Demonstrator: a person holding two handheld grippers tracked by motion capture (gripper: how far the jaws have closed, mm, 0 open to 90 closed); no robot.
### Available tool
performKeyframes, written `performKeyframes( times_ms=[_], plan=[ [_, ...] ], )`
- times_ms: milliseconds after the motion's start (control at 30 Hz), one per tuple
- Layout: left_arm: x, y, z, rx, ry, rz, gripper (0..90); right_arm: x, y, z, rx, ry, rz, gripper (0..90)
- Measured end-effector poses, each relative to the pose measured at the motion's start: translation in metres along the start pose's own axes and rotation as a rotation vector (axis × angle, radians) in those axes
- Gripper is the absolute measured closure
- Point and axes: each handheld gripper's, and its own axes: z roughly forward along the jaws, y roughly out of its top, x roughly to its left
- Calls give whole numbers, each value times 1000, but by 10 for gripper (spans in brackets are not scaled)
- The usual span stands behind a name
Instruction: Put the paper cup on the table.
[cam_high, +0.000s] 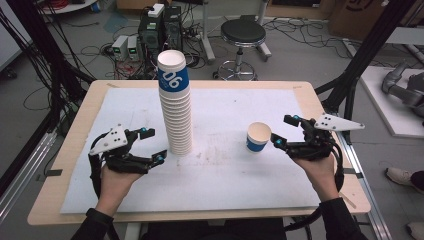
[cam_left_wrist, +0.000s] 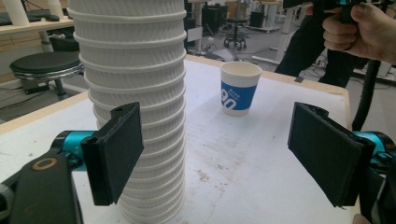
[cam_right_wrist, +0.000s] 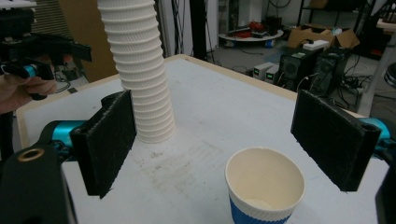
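Observation:
A tall stack of white ribbed paper cups (cam_high: 176, 105) with a blue band at its top stands upright on the white mat (cam_high: 225, 165). A single blue-banded cup (cam_high: 258, 137) stands upright to its right, empty. My left gripper (cam_high: 152, 145) is open just left of the stack's base; in the left gripper view the stack (cam_left_wrist: 135, 102) rises behind its left pad (cam_left_wrist: 116, 151). My right gripper (cam_high: 287, 131) is open just right of the single cup, which sits low between its jaws in the right gripper view (cam_right_wrist: 265, 189).
The mat lies on a wooden table (cam_high: 65, 150). Behind the table stand a black stool (cam_high: 242, 35), computer boxes (cam_high: 160, 30) and tangled cables on the floor. Black frame posts (cam_high: 367, 50) stand at the right.

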Motion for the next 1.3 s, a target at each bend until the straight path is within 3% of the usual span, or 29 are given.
performKeyframes(
  times_ms=[567, 933, 1300],
  plan=[
    [-2, 20, -6, -5, -61, -13, 181, 1, 15, 1, -7, 50, -36, 145],
    [2, 20, -12, -23, -61, -29, 181, 7, 13, 6, 13, 56, -61, 145],
    [4, 19, -13, -18, -48, -28, 181, -3, 10, 5, 4, 51, -47, 145]
  ],
)
